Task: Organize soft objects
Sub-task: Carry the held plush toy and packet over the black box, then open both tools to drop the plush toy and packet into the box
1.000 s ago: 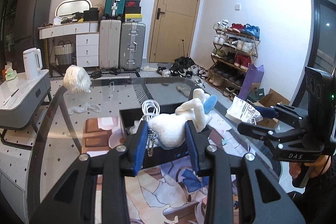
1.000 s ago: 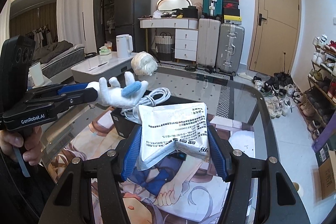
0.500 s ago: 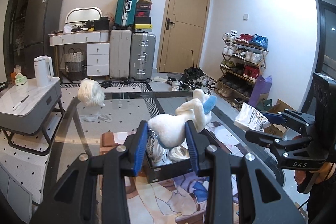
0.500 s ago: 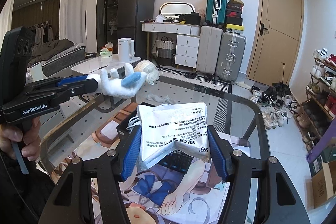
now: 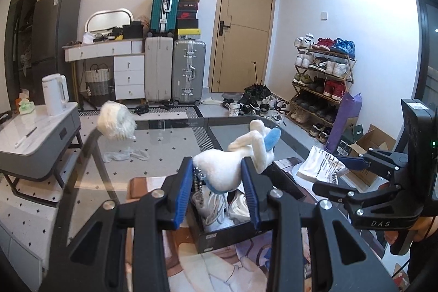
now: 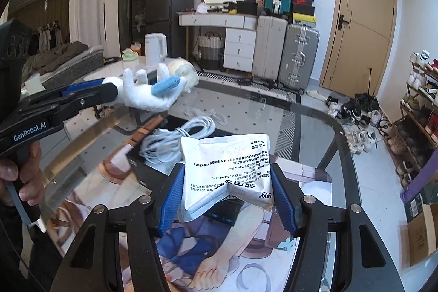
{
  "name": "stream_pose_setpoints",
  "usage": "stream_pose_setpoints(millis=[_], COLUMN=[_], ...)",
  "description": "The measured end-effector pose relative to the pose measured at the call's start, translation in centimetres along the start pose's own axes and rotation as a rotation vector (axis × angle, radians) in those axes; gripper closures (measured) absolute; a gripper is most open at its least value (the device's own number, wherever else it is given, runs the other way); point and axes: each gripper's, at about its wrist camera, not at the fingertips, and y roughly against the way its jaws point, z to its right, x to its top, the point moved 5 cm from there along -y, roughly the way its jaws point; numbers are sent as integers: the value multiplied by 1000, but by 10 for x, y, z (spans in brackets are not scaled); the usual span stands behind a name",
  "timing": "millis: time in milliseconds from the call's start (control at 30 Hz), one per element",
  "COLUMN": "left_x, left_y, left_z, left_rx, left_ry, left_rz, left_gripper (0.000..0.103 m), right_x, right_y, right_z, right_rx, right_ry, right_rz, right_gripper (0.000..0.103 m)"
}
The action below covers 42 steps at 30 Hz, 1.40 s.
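We pulled both claws back: left claw squeezed the bunny, right claw squeezed the packet, box now below them.

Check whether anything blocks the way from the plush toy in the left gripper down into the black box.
Nothing solid stands between them. The plush toy, clamped in the left gripper, hangs above the open black box. A coiled white cable already lies inside, so the toy would land on it.
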Motion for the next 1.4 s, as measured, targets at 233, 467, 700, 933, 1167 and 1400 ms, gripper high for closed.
stream_pose_setpoints(millis=[233, 467, 700, 933, 1167, 1400], left_x=[-7, -20, -33, -54, -56, -55], left_y=[-48, -84, -101, -118, -118, -110], left_z=[7, 13, 26, 19, 17, 17], left_rx=[17, 55, 82, 53, 44, 55], left_ry=[-45, -104, -198, -153, -164, -174], left_rz=[-51, -107, -142, -234, -239, -238], left_gripper=[69, 69, 68, 60, 61, 45], right_x=[3, 5, 1, -2, 0, -2], right_y=[-44, -88, -115, -132, -133, -123], right_z=[8, 3, -1, -7, -7, -6], right_rx=[8, 26, 46, 68, 81, 74], right_ry=[8, 87, 151, 192, 187, 193], right_rz=[-33, -90, -125, -160, -190, -157], right_gripper=[42, 42, 42, 42, 42, 18])
